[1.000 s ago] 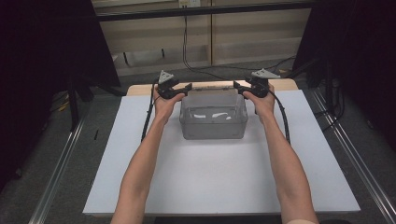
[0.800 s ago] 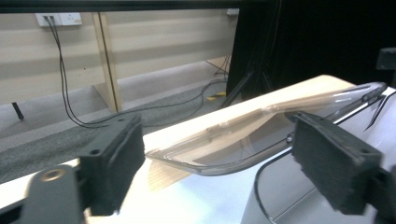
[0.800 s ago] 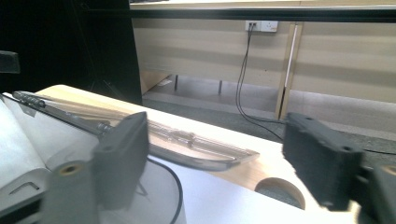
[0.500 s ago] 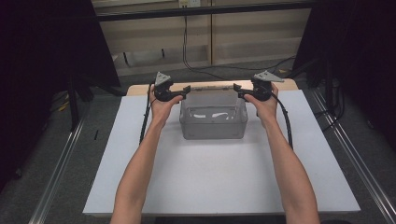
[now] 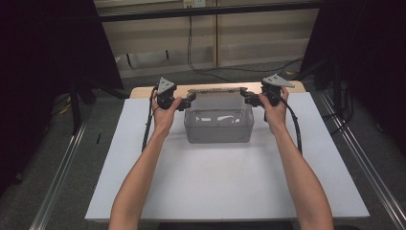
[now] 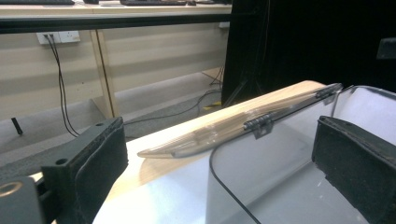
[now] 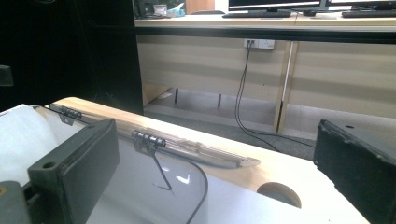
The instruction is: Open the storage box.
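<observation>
Left gripper (image 5: 189, 101): at the left end of the clear box, held by the left hand (image 5: 164, 114). Jaws wide, having just been opening; the box's near corner wall stands between them untouched in the left gripper view.
Clear box (image 5: 218, 125): on the white board (image 5: 220, 182) near its far edge. Its see-through walls are hard to trace; pale shapes inside cannot be made out.
Lid (image 5: 216, 97): swung back on two dark hinges (image 6: 258, 123), lying over the wooden table edge (image 7: 261, 170); outline faint from above.
Right gripper (image 5: 247, 98): at the box's right end in the right hand (image 5: 273, 111). Jaws wide, just been opening, gripping nothing.
</observation>
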The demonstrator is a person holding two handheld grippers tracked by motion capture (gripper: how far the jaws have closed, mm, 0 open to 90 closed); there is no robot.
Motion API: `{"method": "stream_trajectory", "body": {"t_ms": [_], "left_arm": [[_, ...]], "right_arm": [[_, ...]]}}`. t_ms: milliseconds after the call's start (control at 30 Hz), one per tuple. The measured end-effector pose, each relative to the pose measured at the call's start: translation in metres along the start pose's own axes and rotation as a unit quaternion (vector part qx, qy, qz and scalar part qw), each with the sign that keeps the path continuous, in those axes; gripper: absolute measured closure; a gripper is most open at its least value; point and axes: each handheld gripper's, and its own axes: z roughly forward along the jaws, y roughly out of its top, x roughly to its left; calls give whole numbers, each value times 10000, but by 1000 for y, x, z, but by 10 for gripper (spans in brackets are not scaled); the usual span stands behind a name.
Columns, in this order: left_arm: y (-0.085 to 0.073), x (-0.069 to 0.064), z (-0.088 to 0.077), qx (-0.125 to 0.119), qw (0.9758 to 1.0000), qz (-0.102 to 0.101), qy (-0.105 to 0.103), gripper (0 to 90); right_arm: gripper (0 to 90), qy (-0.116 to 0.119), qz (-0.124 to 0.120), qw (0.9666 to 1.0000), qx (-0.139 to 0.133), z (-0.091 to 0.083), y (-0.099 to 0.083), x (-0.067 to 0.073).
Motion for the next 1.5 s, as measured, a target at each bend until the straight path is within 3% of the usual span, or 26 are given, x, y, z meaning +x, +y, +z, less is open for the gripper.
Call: {"method": "stream_trajectory", "body": {"t_ms": [100, 167, 200, 533, 600, 933, 967, 1200, 1500], "left_arm": [[1, -2, -9, -94, 9998, 185, 33, 37], [1, -3, -14, -113, 9999, 111, 35, 34], [0, -5, -19, -234, 9997, 35, 81, 33], [-2, -7, -44, -351, 9993, 63, 138, 46], [-3, -7, -49, -402, 9991, -52, 139, 45], [-6, -10, -73, -455, 9985, 65, 314, 45], [-6, -12, -79, -430, 9980, 186, 418, 45], [-12, -16, -98, -614, 9971, 0, 441, 45], [-20, -21, -115, -632, 9969, 61, 465, 45]], "right_arm": [[0, -54, -27, 10000, 61, -4, -2, 1], [0, -106, -91, 9999, 42, -8, -2, 3], [0, -132, -112, 9998, 11, -12, -1, 3], [0, -250, -208, 9994, -148, -33, 1, 11], [0, -239, -266, 9993, -119, -35, 0, 12], [0, -257, -388, 9986, -234, -50, 1, 26], [0, -263, -441, 9983, -285, -54, 1, 29], [0, -380, -503, 9973, -380, -67, -4, 36], [0, -370, -585, 9966, -456, -83, -7, 46]]}}
